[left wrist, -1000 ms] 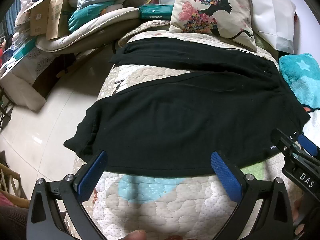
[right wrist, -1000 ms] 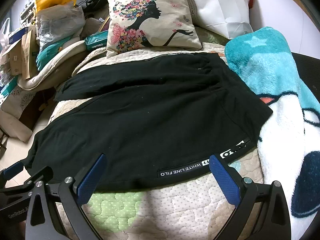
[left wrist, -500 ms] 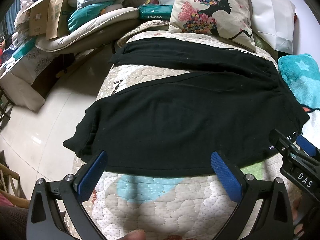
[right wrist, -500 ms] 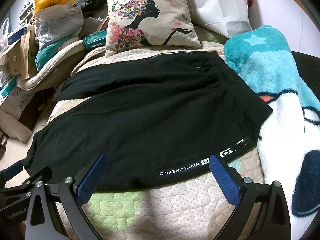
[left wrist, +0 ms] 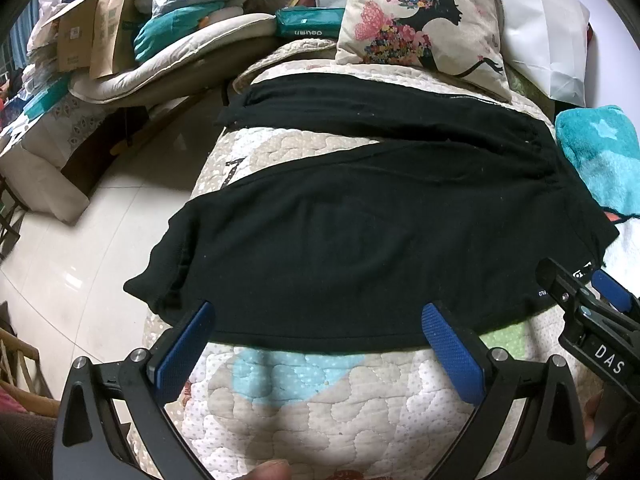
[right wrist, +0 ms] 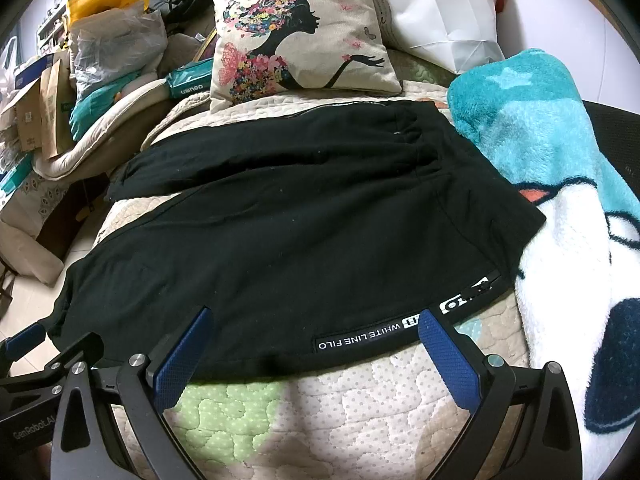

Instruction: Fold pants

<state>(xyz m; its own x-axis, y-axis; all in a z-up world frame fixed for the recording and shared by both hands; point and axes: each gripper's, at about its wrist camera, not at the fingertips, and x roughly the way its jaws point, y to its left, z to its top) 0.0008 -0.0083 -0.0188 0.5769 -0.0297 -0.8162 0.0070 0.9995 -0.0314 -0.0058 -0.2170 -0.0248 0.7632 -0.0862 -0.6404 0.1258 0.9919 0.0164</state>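
On the quilted bed (left wrist: pixel 320 400), black pants (left wrist: pixel 360 240) lie spread flat, legs reaching toward the bed's left edge, waistband beside a teal blanket (right wrist: pixel 540 128). Both the left gripper (left wrist: pixel 316 344) and right gripper (right wrist: pixel 312 344) hover at the pants' near hem, fingers wide apart, holding nothing. A flowered pillow (right wrist: pixel 296 36) sits behind the pants.

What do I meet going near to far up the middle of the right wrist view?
Quilt → white-lettered hem strip → black pants → floral silhouette pillow.
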